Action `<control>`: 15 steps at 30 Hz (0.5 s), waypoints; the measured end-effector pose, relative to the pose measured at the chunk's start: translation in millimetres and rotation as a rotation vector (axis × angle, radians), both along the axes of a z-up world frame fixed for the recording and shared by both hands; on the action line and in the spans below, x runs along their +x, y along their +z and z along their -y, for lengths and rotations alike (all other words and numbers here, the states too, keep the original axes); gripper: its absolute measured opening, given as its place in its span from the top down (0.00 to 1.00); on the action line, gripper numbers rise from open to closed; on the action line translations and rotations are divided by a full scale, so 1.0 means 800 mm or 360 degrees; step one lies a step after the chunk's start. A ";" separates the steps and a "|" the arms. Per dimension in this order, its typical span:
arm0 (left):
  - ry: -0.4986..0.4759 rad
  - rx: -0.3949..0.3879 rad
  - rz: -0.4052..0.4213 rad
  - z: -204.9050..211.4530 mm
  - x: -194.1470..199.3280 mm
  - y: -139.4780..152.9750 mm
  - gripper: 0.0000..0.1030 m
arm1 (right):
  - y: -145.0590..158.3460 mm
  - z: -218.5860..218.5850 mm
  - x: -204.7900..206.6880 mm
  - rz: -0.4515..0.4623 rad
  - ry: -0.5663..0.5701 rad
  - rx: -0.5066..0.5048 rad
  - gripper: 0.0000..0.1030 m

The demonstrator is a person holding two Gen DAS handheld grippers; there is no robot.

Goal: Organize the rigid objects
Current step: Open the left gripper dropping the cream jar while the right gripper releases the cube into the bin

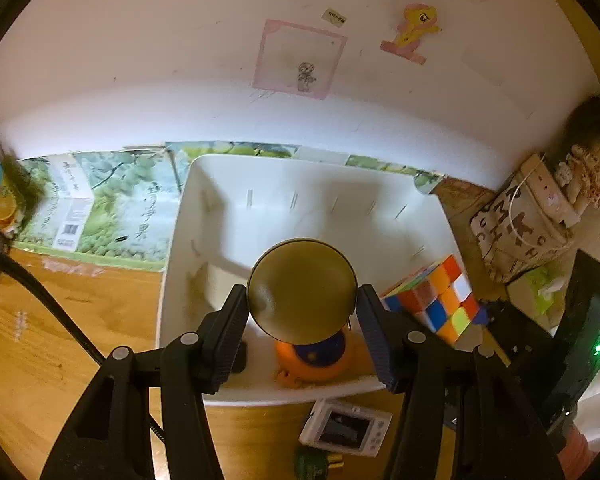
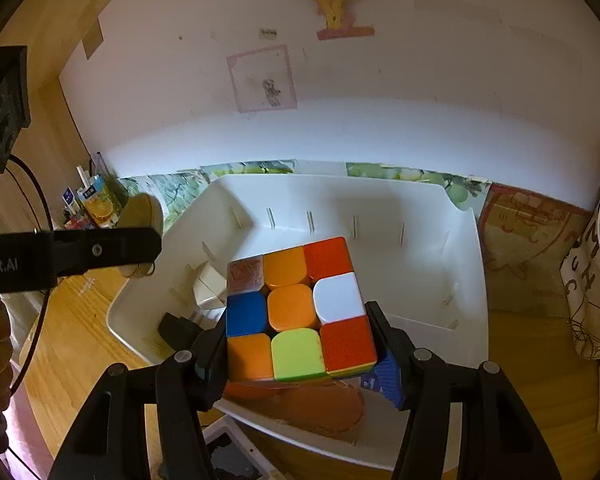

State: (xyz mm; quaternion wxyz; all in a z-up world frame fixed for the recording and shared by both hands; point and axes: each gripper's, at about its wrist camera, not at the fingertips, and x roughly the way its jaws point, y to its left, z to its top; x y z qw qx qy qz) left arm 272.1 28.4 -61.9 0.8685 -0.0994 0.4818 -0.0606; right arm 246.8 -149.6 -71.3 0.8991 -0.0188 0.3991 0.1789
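Below the left gripper [image 1: 302, 300] lies a handheld console [image 1: 346, 427] (right view crops it).

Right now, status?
Left gripper shut on tin. Right gripper shut on cube. Both over bin. Orange toy underneath.

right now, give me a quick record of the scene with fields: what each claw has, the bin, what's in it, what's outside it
left claw: shut on gold tin, above the bin
right claw: shut on cube, above the bin
bin: white, open top, slotted walls, on wooden table
in bin: orange toy, small black item, pale block
outside bin: white device on the table at the near rim
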 end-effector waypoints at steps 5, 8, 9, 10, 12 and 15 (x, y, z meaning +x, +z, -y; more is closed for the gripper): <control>-0.0012 -0.0066 0.0070 0.005 0.005 -0.009 0.42 | -0.001 0.007 0.001 0.0045 -0.0006 0.0031 0.35; -0.0012 -0.0094 0.0083 0.005 0.008 -0.011 0.41 | 0.004 0.008 -0.002 0.0092 0.0008 0.0042 0.25; -0.0009 -0.0101 0.0085 0.005 0.008 -0.011 0.38 | 0.006 0.008 -0.003 0.0101 0.0014 0.0037 0.25; 0.0002 -0.0106 0.0093 0.004 0.008 -0.010 0.32 | 0.007 0.007 -0.005 0.0102 0.0018 0.0031 0.25; 0.0018 -0.0112 0.0123 0.002 0.006 -0.006 0.27 | 0.009 0.009 -0.005 0.0095 0.0008 0.0036 0.22; 0.0023 -0.0109 0.0174 -0.002 0.004 0.002 0.26 | 0.014 0.012 -0.009 0.0089 -0.0021 0.0065 0.22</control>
